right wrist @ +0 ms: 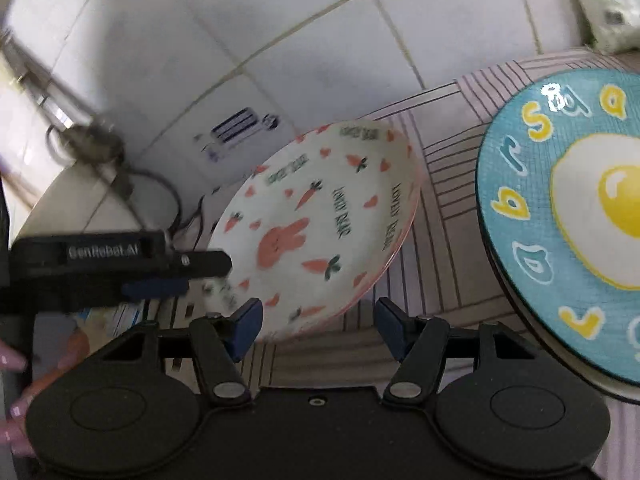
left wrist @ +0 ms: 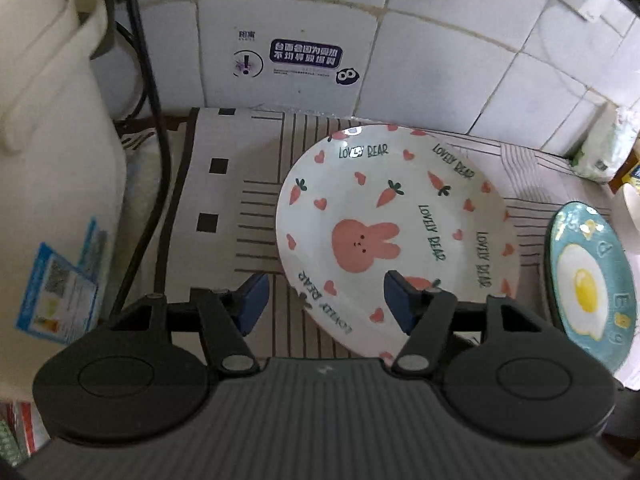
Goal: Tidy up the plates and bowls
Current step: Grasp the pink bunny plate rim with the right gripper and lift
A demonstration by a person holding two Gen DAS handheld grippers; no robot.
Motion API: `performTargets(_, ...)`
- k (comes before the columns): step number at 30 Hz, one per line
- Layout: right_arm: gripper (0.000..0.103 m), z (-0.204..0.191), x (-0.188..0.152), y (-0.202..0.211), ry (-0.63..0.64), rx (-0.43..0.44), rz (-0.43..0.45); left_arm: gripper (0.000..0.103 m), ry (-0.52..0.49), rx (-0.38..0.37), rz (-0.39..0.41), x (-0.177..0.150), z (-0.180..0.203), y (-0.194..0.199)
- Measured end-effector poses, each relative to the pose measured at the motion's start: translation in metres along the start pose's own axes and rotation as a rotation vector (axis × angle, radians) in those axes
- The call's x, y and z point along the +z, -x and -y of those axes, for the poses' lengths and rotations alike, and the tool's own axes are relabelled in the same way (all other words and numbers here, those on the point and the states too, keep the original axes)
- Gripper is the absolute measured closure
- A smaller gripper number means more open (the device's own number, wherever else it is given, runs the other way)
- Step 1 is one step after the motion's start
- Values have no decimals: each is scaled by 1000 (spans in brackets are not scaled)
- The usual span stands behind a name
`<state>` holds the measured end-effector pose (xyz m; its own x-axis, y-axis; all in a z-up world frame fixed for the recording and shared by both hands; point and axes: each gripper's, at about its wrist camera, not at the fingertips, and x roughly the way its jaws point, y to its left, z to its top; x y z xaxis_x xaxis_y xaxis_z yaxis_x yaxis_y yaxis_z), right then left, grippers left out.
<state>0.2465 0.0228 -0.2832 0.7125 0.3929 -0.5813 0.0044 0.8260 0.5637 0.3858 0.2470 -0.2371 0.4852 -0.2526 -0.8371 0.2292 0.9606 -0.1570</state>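
A white plate with a pink rabbit, carrots and "LOVELY BEAR" lettering (left wrist: 394, 232) lies on the striped mat; it also shows in the right wrist view (right wrist: 320, 224). My left gripper (left wrist: 324, 300) is open, its jaws over the plate's near-left rim, holding nothing. In the right wrist view it shows from the side (right wrist: 168, 276) at the plate's left edge. A teal plate with a fried-egg picture (left wrist: 592, 284) sits to the right, also large in the right wrist view (right wrist: 568, 216). My right gripper (right wrist: 318, 326) is open and empty, just in front of the rabbit plate.
A white appliance (left wrist: 52, 160) stands at the left with a black cable (left wrist: 150, 80) beside it. A tiled wall (left wrist: 420, 48) runs behind the striped mat (left wrist: 240, 200). A packet (left wrist: 604, 148) and a white bowl rim (left wrist: 630, 208) are at the far right.
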Motion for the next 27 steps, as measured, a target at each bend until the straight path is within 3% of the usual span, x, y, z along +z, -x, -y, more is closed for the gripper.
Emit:
performTargets(7, 41, -4, 3, -9, -16, -44, 71, 46, 25, -7, -5, 6, -7, -12)
performTargets(9, 43, -3, 5, -11, -25, -51, 77, 54, 44, -16, -14, 6, -10, -17)
performTargets(11, 44, -1, 5, -12, -35, -56, 88, 70, 54, -12, -45, 5, -11, -24)
performTargets(14, 50, 1, 5, -12, -39, -70, 107, 77, 136, -58, -93, 1, -18, -32)
performTargets(18, 82, 8, 6, -10, -54, -119, 105, 77, 149, -54, -74, -5, -16, -29)
performTargets(22, 82, 10, 12, -11, -37, -132, 58, 78, 157, -41, -76, -7, -13, -26)
performTargets(27, 81, 10, 20, -5, -19, -101, 27, 78, 69, -17, -58, -3, -1, -9)
